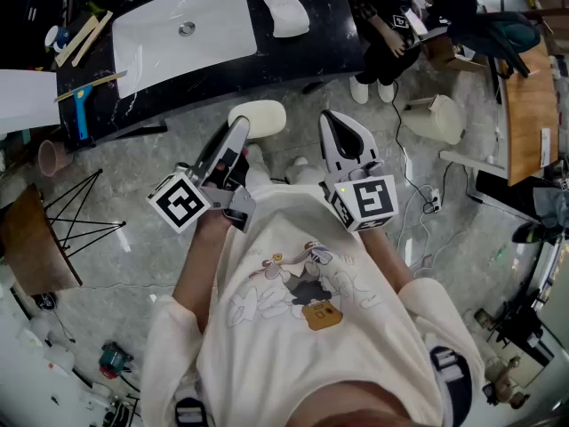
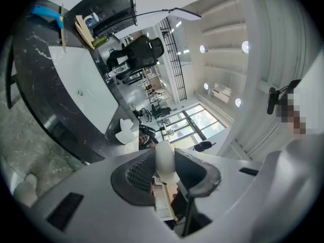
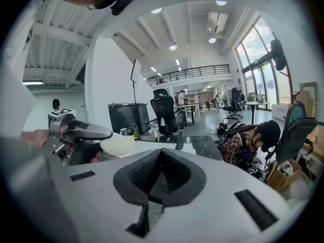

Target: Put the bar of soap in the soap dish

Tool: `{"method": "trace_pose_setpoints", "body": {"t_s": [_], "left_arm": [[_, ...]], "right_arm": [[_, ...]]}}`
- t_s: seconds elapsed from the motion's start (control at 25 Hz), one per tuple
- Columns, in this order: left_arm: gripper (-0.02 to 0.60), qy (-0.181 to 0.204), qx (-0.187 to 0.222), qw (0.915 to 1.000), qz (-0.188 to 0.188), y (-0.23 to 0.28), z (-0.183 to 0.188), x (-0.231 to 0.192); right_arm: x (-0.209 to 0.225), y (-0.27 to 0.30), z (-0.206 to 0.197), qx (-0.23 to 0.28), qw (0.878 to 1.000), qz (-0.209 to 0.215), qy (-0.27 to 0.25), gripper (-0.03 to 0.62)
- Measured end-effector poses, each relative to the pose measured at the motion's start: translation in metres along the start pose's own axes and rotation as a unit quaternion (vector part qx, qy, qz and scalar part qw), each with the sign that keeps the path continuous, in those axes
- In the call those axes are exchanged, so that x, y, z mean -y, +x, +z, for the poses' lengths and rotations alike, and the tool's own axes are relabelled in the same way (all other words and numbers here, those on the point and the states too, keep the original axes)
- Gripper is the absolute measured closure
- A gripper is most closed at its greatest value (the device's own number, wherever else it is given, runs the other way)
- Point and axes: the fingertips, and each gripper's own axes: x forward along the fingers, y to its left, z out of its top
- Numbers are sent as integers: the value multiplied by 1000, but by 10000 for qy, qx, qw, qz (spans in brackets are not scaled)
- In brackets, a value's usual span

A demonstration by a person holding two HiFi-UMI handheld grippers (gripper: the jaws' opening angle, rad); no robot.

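My left gripper (image 1: pixel 240 128) is shut on a cream oval bar of soap (image 1: pixel 258 118), held at chest height over the grey floor, short of the counter. In the left gripper view the soap (image 2: pixel 165 160) stands on edge, pinched between the two dark pads of the left gripper (image 2: pixel 164 172). A white soap dish (image 1: pixel 286 12) sits on the black counter (image 1: pixel 329 34), to the right of the white sink (image 1: pixel 182 29); the soap dish (image 2: pixel 124 132) also appears in the left gripper view. My right gripper (image 1: pixel 339 126) is shut on nothing, beside the left one; the right gripper (image 3: pixel 161 155) points level into the room.
Wooden sticks (image 1: pixel 80 41) and a blue tool (image 1: pixel 80 105) lie on the counter's left end. A black wire stand (image 1: pixel 76 212) is on the floor at left. A seated person (image 1: pixel 400 25), a white bin (image 1: pixel 436 116) and cables (image 1: pixel 418 194) occupy the right.
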Motion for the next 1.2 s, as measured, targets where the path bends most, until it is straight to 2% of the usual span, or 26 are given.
{"method": "trace_pose_setpoints", "body": {"t_s": [0.32,0.56,0.76,1.0,1.08,1.2], "left_arm": [[459,42,312,9995,-77,-28,-82,40],[459,8,182,9998,-106,-33,-109,57],[459,7,51,9998,-205,-24,-103,59],[459,48,-17,9994,-329,-23,-56,45],[459,16,-172,9992,-367,-24,-41,34],[459,89,-633,9966,-517,-18,-21,22]], "right_arm": [[12,-67,-20,-55,9993,379,-13,588],[13,-89,-23,32,9992,305,265,588],[13,-83,-22,119,9984,291,479,586],[6,-47,-15,57,9989,32,462,586],[2,-36,-13,0,9991,-70,422,586],[-4,-20,-7,-59,9992,-215,318,586]]}}
